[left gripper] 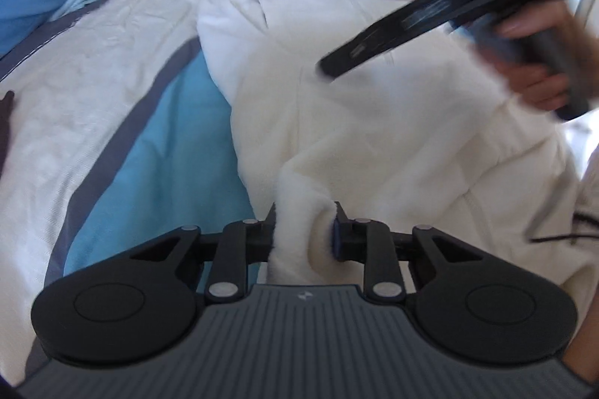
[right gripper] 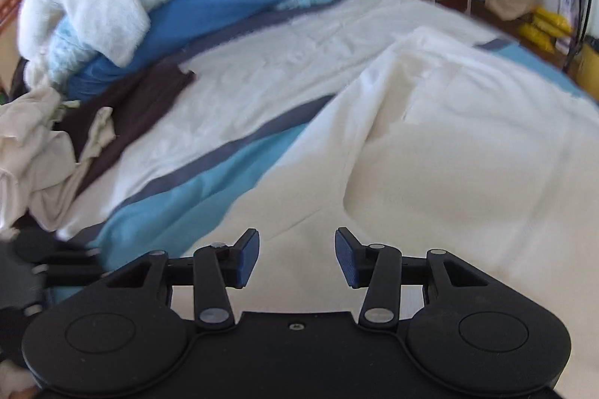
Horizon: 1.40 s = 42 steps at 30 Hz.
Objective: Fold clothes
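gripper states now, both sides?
Left gripper: shut on a fold of the white fleece garment.
Right gripper: open, holding nothing, above the garment.

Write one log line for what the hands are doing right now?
left gripper: shut on white fleece garment | right gripper: open, above it | bed
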Available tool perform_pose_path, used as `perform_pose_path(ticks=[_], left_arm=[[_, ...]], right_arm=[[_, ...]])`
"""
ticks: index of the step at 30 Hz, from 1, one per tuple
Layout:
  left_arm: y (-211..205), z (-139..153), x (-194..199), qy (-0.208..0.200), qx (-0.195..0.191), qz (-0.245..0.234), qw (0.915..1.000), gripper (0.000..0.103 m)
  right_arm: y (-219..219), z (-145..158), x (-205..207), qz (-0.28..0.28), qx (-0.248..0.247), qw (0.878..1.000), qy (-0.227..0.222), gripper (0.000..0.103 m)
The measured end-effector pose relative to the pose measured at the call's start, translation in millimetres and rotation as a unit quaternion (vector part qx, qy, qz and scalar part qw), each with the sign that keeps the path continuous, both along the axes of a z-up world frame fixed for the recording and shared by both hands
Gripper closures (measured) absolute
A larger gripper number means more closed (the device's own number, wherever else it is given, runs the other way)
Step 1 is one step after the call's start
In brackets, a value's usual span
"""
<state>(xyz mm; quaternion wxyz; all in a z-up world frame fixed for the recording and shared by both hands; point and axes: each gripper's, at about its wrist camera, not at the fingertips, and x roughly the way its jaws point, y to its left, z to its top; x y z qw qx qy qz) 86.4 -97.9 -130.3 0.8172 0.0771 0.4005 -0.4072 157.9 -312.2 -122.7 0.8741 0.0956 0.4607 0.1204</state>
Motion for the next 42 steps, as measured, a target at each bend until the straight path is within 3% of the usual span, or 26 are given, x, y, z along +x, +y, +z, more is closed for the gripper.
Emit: perform_pose_path(ticks=[2,3,5,8,9,10,12,17,20,23,25,27,29,33,38,41,42], left_arm=[[6.7,1.0,0.0,0.005,-0.010,0.015,0.9998,0.080],[7.5,0.4,1.3,0.010,-0.012,0.019,0.9997,0.080],[8.7,-0.9,3.9,0.019,-0.016,0.027,0.9993,0.080],[10.4,-2.9,7.9,0.034,-0.021,0.039,0.9985,0.080],[11.0,-3.5,9.2,0.038,-0.022,0.043,0.9981,0.081],[11.6,-4.2,10.5,0.043,-0.024,0.046,0.9977,0.081],[13.5,0.2,10.6,0.037,-0.031,0.052,0.9975,0.083],[28.2,11.3,7.4,0.013,-0.022,0.091,0.9955,0.085],[37.7,17.1,5.6,-0.001,-0.011,0.119,0.9928,0.085],[53.5,19.7,15.0,0.020,-0.022,0.153,0.9878,0.086],[67.6,20.2,23.9,0.048,-0.049,0.163,0.9843,0.087],[91.4,17.8,39.0,0.100,-0.107,0.182,0.9723,0.088],[109.4,13.5,49.2,0.124,-0.125,0.214,0.9608,0.088],[120.4,5.2,58.1,0.128,-0.102,0.258,0.9523,0.093],[122.0,-2.1,69.2,0.093,-0.033,0.290,0.9520,0.100],[129.3,-4.1,73.6,0.102,-0.030,0.292,0.9504,0.100],[132.3,-4.5,74.0,0.108,-0.036,0.292,0.9496,0.099]], right_arm=[[-6.3,-15.4,17.6,-0.038,0.004,0.999,0.022,0.049],[-10.1,-20.2,22.1,-0.066,0.004,0.997,0.030,0.042],[-16.2,-27.6,26.4,-0.108,0.027,0.993,0.039,0.040],[-8.1,-30.9,23.1,-0.085,0.071,0.992,0.056,0.040],[-2.1,-29.3,20.5,-0.072,0.065,0.994,0.053,0.043],[3.7,-25.4,17.4,-0.062,0.051,0.996,0.044,0.064],[14.0,-16.7,11.2,-0.048,0.023,0.998,0.023,0.083],[35.4,0.7,18.8,-0.024,0.010,1.000,-0.012,0.089],[47.4,10.2,28.3,-0.013,0.014,0.999,-0.029,0.089],[59.3,19.7,37.9,-0.001,0.018,0.999,-0.046,0.089],[66.4,24.4,45.7,0.002,0.019,0.998,-0.055,0.089],[71.9,26.0,56.4,-0.005,0.015,0.998,-0.062,0.089],[78.6,27.3,67.5,-0.011,0.024,0.997,-0.066,0.089],[105.1,25.5,82.9,0.005,-0.004,0.998,-0.063,0.088],[110.1,11.5,100.9,-0.012,-0.018,0.999,-0.033,0.087],[104.6,13.8,103.6,-0.039,0.014,0.999,-0.028,0.074],[103.0,19.0,100.1,-0.045,0.029,0.998,-0.037,0.065]])
